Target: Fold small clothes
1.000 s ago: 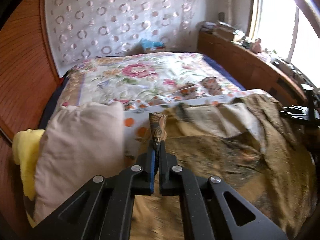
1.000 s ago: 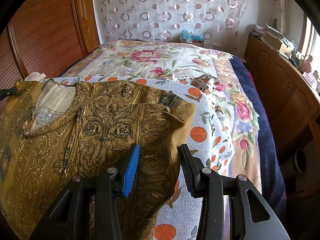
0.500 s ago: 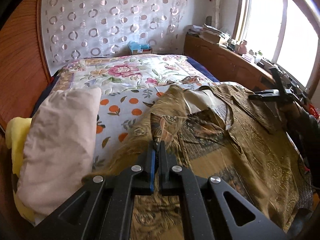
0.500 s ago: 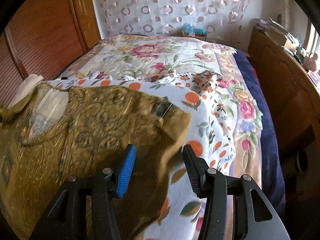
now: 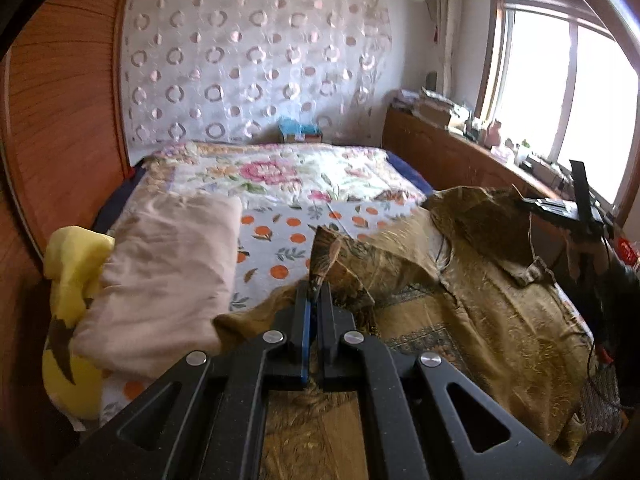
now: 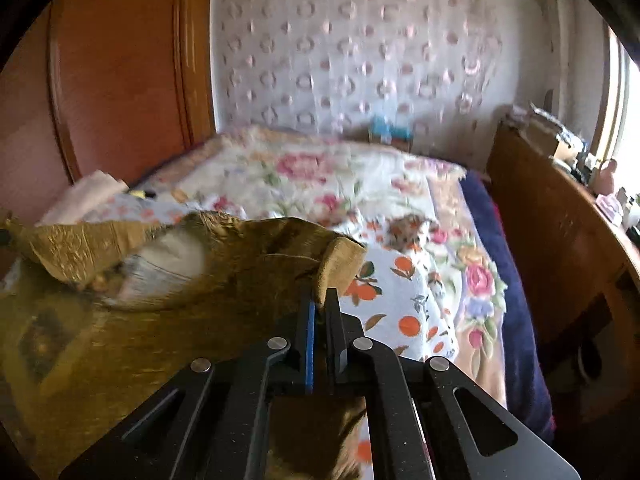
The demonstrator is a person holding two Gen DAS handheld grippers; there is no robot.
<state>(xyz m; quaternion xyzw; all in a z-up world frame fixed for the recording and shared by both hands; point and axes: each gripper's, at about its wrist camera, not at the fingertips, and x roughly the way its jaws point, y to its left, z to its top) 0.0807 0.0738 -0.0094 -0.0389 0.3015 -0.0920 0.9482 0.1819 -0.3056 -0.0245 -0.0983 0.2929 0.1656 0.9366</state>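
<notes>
Garment (image 5: pixel 460 312), one, pinched by two grippers (image 5: pixel 314 296) (image 6: pixel 319 304)

The right wrist view is smeared by motion blur: the patterned curtain (image 6: pixel 352 60), the floral bedspread (image 6: pixel 320 184) and the gold garment (image 6: pixel 120 340) lose their detail there. The garment's near part runs under the right gripper (image 6: pixel 319 303) and off the bottom edge. In the left wrist view the left gripper (image 5: pixel 314 294) covers the fabric beneath it, and the garment's far right edge is cut by the dark lens rim. Small items on the windowsill (image 5: pixel 504 140) are too small to identify.
</notes>
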